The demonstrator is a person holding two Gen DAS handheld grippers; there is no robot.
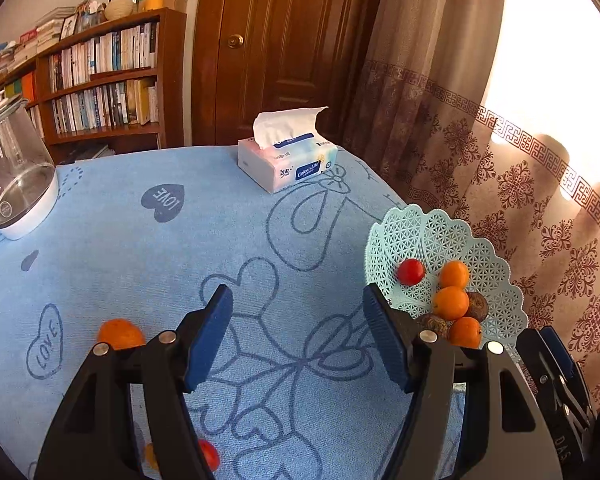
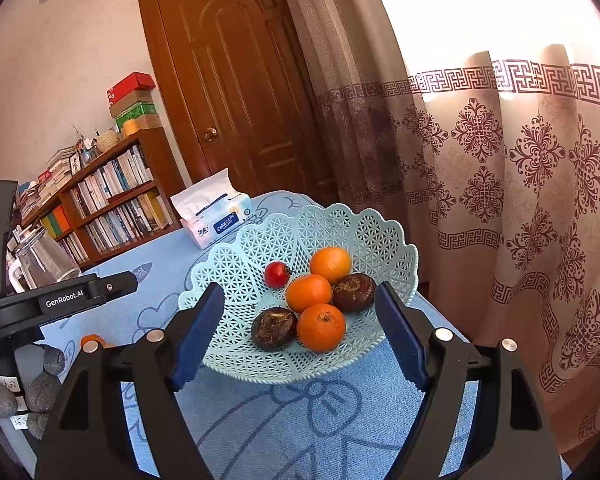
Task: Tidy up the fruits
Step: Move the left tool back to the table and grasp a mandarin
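Holding glossy round fruit, scalloped plastic lattice basket (image 2: 364,232) on terry tablecloth (image 1: 148,264).

I am looking at my table (image 1: 148,264), which is wearing a blue cloth with hearts. Sitting directly on it are a tissue pack (image 1: 287,162) at upper centre, a glass kettle (image 1: 14,184) at far left, a lattice basket (image 1: 448,240) at right, an orange (image 1: 120,334) at lower left, and a small tomato (image 1: 209,454) at the bottom edge.
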